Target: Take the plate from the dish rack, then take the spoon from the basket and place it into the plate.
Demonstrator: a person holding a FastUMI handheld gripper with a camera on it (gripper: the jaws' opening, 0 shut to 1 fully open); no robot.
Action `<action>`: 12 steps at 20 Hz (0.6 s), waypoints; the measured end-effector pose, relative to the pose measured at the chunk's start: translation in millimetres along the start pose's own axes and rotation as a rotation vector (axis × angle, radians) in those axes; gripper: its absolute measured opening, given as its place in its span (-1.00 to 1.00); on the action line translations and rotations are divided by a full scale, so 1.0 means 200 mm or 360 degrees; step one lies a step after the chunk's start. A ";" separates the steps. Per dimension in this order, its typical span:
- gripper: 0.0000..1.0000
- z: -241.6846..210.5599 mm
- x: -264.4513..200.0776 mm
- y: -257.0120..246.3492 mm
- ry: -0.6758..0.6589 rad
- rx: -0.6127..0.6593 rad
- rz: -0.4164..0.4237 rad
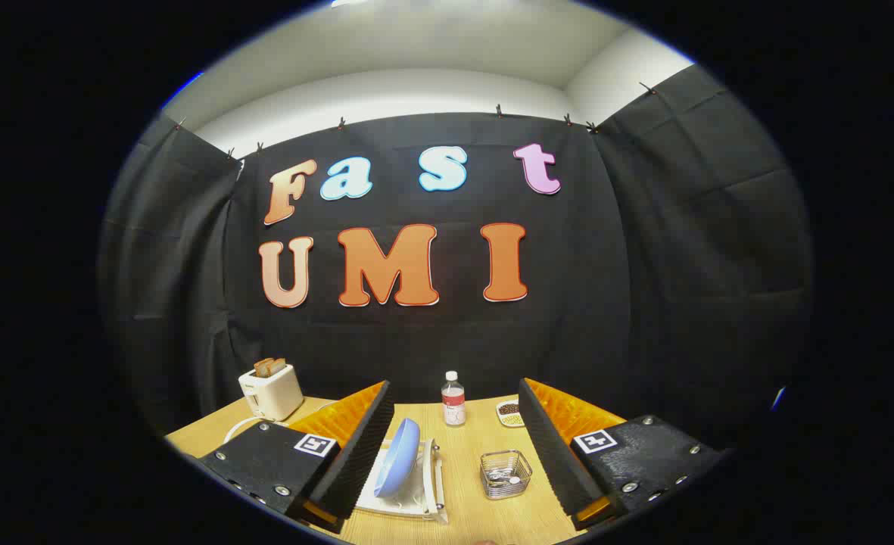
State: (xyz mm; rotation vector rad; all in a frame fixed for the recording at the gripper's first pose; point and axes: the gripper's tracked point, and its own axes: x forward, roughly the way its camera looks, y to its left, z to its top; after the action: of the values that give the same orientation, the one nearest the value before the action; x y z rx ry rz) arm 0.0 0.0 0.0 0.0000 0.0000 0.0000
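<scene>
Jaws wide apart, gripping nothing, gripper (454, 446) above the tabletop (462, 515). Blue plate (401, 456) stands upright in the dish rack (409, 496); right of the rack, the basket (506, 474) holds the spoon (503, 477).

**My gripper, up close**

My gripper (454, 446) has two fingers (359, 454) faced with black ribbed padding on their inner sides; their outer shells are bright orange, ridged as well; each finger sits on a flat black plate with a speckled finish; silver screws dot the plates; a small square black-and-white marker tag is stuck on each plate.
</scene>
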 end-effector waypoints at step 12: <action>0.96 -0.11 0.02 0.08 0.0176 0.0032 0.0056</action>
State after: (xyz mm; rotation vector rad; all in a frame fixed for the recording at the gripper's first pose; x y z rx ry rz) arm 4.2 15.3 -21.7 0.0203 0.1106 0.0354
